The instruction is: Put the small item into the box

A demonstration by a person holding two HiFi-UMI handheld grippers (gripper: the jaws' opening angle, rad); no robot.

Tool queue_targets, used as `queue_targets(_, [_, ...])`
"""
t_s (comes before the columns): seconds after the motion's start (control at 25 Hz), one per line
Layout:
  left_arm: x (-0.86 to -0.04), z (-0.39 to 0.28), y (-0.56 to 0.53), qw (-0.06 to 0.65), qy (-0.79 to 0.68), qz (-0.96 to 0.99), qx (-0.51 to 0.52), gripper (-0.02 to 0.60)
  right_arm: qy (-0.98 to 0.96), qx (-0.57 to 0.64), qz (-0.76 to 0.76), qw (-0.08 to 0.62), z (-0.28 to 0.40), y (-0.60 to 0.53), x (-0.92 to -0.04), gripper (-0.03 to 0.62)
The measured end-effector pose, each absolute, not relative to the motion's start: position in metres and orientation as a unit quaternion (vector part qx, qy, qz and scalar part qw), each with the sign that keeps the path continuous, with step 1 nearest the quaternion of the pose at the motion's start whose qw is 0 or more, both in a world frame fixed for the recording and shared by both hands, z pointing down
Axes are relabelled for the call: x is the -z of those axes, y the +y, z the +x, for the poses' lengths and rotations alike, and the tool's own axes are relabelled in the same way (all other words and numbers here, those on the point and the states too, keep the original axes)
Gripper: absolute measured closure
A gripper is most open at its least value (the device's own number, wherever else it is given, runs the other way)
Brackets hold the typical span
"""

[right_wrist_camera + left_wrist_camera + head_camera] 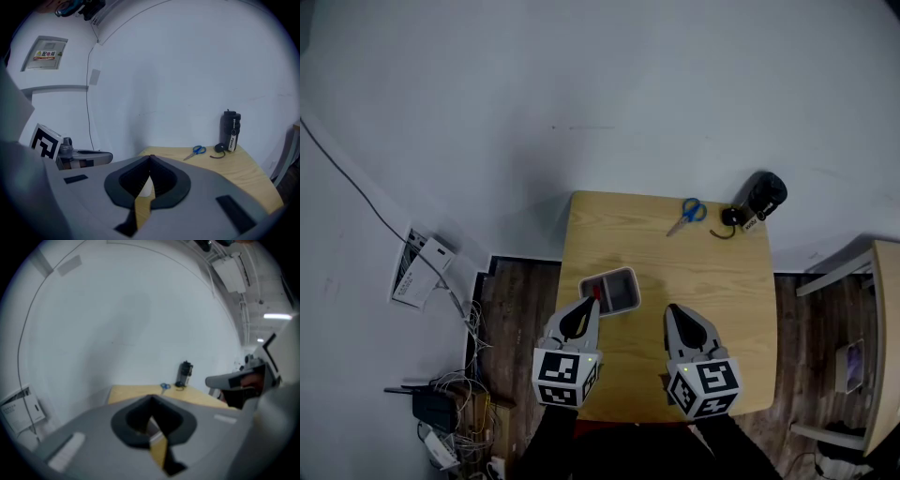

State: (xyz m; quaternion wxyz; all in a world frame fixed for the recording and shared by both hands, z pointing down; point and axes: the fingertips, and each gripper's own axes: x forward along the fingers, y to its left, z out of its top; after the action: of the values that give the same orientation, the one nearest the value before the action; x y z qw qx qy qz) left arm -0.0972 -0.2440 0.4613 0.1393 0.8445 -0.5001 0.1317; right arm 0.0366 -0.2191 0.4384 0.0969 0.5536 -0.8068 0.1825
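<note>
On the wooden table (712,281), a small grey box (617,291) sits near the left side. Something small and red (597,292) shows inside it at its left end, partly hidden by my left gripper. My left gripper (592,303) hovers at the box's near left corner with its jaws shut and empty; in the left gripper view the left gripper (151,398) hides the box. My right gripper (672,309) is shut over bare table, right of the box and apart from it. The right gripper (150,158) holds nothing.
Blue-handled scissors (686,214) and a black bottle (763,198) with a strap lie at the table's far right. Cables and a power strip (441,412) clutter the floor on the left. A wooden shelf (883,347) stands to the right. A white wall is behind the table.
</note>
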Motion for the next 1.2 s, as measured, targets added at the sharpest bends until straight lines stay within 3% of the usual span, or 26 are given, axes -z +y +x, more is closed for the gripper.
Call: queue_targets(1.2, [-0.388,-0.118,-0.133,0.07,-0.575,0.813,-0.068,0.578,-0.842,-0.138,0.519,0.042,0.056,-0.147,-0.382,0.586])
